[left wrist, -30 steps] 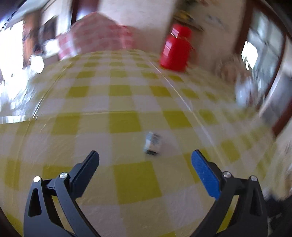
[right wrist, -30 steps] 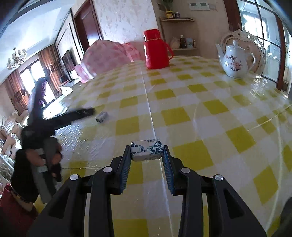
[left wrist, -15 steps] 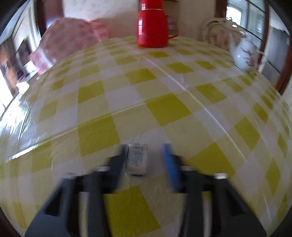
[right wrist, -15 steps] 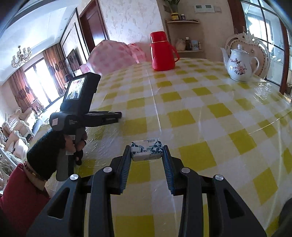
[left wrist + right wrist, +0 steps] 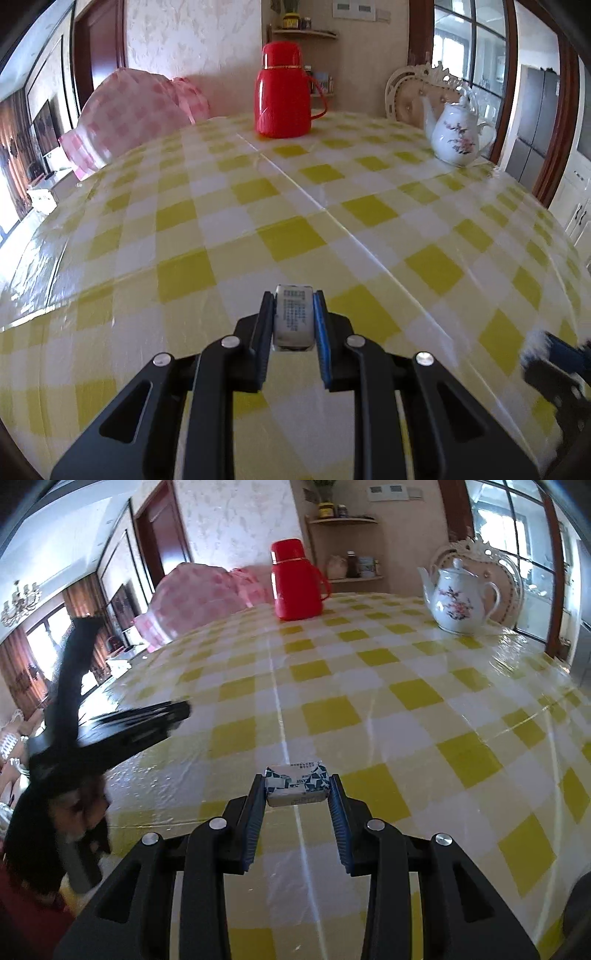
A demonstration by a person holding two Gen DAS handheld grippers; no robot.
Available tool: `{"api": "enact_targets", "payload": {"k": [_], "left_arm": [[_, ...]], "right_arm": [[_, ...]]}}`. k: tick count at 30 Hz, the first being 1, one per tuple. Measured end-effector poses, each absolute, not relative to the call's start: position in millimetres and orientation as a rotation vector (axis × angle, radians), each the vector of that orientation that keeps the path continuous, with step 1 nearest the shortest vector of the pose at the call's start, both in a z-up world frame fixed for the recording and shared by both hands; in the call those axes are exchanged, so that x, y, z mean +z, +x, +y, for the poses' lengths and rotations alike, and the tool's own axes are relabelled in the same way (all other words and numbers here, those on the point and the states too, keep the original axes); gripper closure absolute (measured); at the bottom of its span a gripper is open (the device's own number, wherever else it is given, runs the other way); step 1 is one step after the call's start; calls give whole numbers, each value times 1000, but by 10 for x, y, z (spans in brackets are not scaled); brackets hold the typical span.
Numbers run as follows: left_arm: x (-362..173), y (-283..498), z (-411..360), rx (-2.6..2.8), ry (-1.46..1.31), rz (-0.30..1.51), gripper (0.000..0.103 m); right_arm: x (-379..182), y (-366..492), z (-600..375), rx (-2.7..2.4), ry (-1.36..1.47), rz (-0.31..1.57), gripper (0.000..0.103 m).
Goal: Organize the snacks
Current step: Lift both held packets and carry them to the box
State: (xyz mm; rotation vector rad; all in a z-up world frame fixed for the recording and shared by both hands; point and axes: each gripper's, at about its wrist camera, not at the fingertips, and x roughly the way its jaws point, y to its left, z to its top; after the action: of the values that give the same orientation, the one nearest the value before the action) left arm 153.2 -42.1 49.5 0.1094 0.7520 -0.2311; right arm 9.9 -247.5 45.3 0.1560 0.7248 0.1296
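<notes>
Both claws loaded: left gripper (image 5: 293, 317) pinching small grey-white wrapped snack (image 5: 294, 314), right gripper (image 5: 297, 788) pinching blue-white wrapped snack (image 5: 297, 782). Pickup step done, I'd say; next needs drop spot, maybe 12 o'clock by red plastic thermos (image 5: 283, 91).

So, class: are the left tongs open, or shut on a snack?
Shut on a snack. In the left wrist view the left tongs press both pads against the sides of a small grey-printed snack packet.

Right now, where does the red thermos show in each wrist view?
Left wrist view: red thermos top centre, on the far edge of the checked table.
Right wrist view: red thermos upper centre, slightly left.
Shared landmark: the white floral teapot, to its right in both.
</notes>
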Motion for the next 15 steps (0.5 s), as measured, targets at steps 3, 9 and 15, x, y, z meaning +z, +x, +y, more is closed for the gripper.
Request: {"api": "enact_targets", "payload": {"k": [3, 9, 15], "left_arm": [[529, 1278, -431, -231, 116, 729, 82], [624, 793, -294, -247, 54, 694, 82], [635, 406, -166, -241, 17, 675, 82]], "right_arm": [[425, 120, -2517, 111, 160, 729, 68], [431, 58, -2415, 133, 144, 718, 69], [442, -107, -2299, 161, 138, 707, 69]]}}
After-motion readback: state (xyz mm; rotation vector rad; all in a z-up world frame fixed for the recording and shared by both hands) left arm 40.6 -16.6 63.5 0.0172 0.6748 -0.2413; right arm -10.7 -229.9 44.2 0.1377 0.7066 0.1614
